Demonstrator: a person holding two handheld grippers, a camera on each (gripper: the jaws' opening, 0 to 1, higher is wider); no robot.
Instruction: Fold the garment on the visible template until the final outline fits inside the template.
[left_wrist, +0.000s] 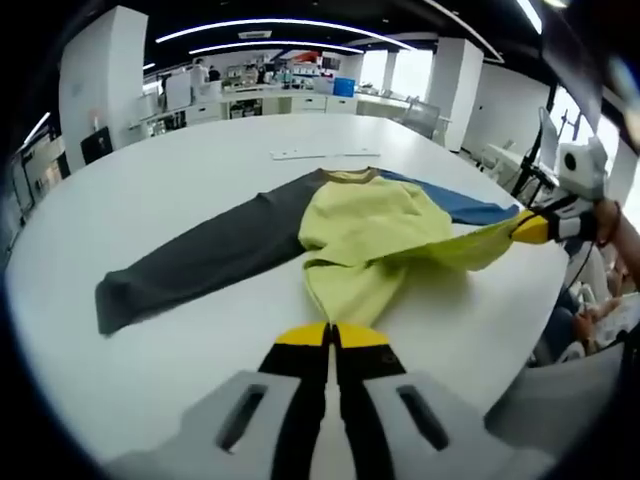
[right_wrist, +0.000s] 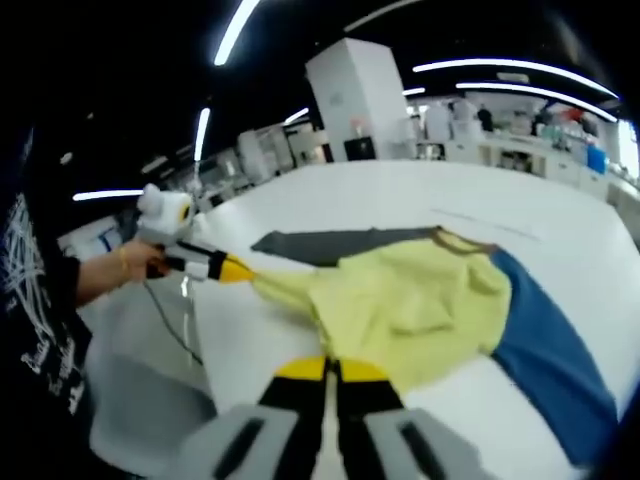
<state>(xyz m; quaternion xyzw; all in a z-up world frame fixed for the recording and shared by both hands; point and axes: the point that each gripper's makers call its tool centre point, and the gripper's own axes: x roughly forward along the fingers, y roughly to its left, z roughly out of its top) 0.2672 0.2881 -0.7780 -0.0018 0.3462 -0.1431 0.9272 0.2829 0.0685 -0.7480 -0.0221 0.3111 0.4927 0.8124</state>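
Both grippers pinch the garment's (left_wrist: 370, 235) yellow hem: left gripper (left_wrist: 330, 335) at the near edge, right gripper (left_wrist: 530, 228) pulling a corner sideways. Garment lies spread on the white table (left_wrist: 150, 190), gray sleeve and blue sleeve stretched outward.

white round table (left_wrist: 180, 180), white pillars (right_wrist: 362, 95), ceiling light strips (left_wrist: 260, 24), perhaps lab benches (left_wrist: 290, 98) behind.

blue sleeve (right_wrist: 555, 370) cut off by the view's edge, far shelves (left_wrist: 265, 85) blurred
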